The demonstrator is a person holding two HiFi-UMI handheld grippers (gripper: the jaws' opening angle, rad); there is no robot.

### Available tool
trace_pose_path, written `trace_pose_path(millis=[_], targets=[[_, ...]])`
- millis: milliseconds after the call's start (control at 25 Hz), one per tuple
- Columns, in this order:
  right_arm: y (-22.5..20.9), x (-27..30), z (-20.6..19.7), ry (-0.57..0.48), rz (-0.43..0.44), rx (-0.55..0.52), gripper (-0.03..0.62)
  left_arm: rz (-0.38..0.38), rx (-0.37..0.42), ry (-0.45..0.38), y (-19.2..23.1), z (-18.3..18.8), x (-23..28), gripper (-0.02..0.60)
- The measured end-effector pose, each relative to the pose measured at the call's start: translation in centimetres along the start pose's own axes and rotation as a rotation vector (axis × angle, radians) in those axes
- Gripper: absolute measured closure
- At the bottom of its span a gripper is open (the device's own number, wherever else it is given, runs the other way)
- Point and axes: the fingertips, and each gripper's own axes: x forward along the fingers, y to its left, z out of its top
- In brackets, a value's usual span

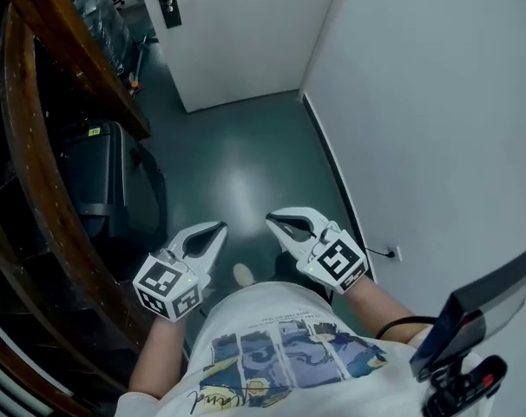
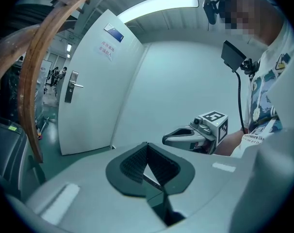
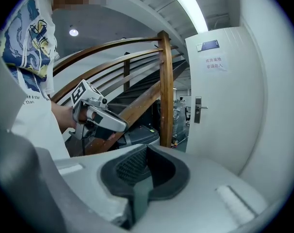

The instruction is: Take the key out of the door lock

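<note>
White door [image 1: 246,33] stands well ahead, its lock [image 1: 168,3] too small to show the key; left gripper [image 1: 216,228] and right gripper [image 1: 272,222], both closed and empty, should approach first

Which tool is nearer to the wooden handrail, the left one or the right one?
Left. The left tool is close beside the wooden handrail; the right tool is farther off, toward the white wall.
</note>
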Motion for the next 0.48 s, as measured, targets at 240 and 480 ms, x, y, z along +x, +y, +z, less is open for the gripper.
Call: trace_pose_path(millis=[240,480], targets=[[-1.5,0.5,0.0,0.007,-0.005,-0.009,0.580,0.050,0.031,0.018,1.8,-0.2,0.7,0.575],[-5.7,2.7,0.0,0.022,-0.008,0.016,0.569,0.091,0.028,0.004,5.6,1.5,3.0,0.575]])
